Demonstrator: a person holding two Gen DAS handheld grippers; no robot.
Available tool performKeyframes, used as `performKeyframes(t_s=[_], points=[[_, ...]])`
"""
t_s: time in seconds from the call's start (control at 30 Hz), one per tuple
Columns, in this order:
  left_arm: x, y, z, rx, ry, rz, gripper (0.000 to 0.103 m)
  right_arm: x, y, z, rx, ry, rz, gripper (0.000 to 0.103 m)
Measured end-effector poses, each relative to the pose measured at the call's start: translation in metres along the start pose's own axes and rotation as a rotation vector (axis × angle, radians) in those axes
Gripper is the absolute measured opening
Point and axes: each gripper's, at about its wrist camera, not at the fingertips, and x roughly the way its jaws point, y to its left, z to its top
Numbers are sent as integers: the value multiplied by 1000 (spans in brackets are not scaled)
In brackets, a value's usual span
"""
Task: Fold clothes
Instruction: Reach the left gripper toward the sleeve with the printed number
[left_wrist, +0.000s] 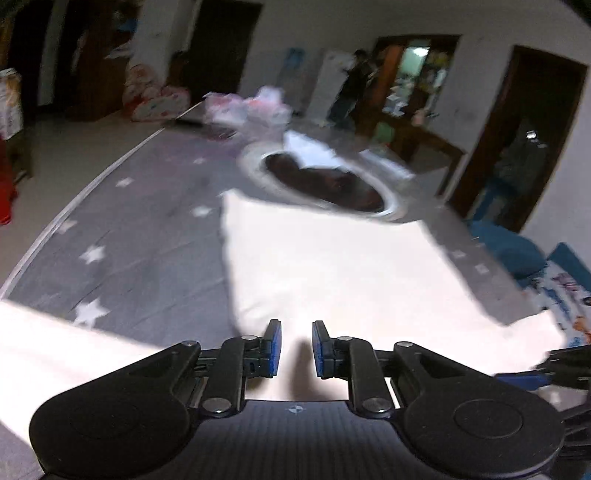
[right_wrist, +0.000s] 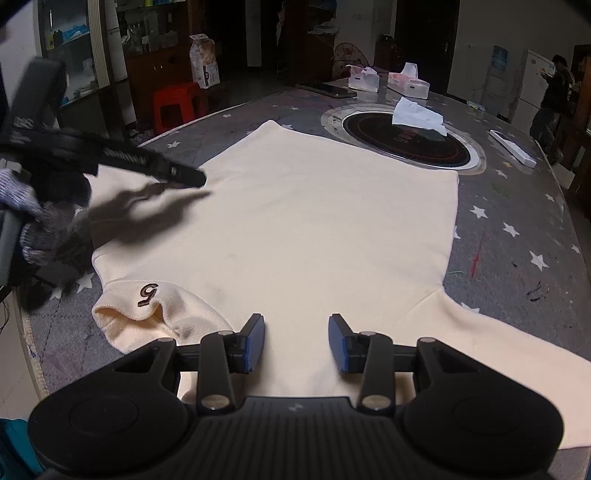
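Observation:
A cream sweatshirt (right_wrist: 314, 221) lies spread flat on the grey star-patterned tablecloth (right_wrist: 517, 229). A sleeve end marked "5" (right_wrist: 147, 293) is folded over at its near left. My right gripper (right_wrist: 296, 325) stands open over the near edge of the cloth, with nothing between its pads. In the blurred left wrist view, my left gripper (left_wrist: 296, 328) hangs over the same sweatshirt (left_wrist: 332, 266), its blue pads a narrow gap apart and nothing caught between them. From the right wrist view, the left gripper (right_wrist: 197, 177) hovers above the garment's left side, held by a gloved hand (right_wrist: 37, 221).
A round dark hob (right_wrist: 406, 140) is set into the table beyond the garment, with a crumpled tissue (right_wrist: 417, 114) on it. Tissue boxes (right_wrist: 408, 83) and a dark flat device (right_wrist: 327, 89) sit at the far edge. A red stool (right_wrist: 177, 103) and a person (right_wrist: 554, 96) stand off the table.

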Motion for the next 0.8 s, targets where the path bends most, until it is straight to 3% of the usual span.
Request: performKeyframes(t_s=[0.27,0.37,0.63,0.8], points=[[-13,-1,0,38,-49,-12,18,0,-1,-1,2,-8,7,39],[1,-1,-2,50,-7,16,18,0,-2,-1,10,-9,9,39],[-6,-12,-4,102,-12,37,19,-8,0,-5,17,-16,13,39],[-19,-35,-6,169,-33,-3,24,-16,7,-5,-8,-32,3,39]])
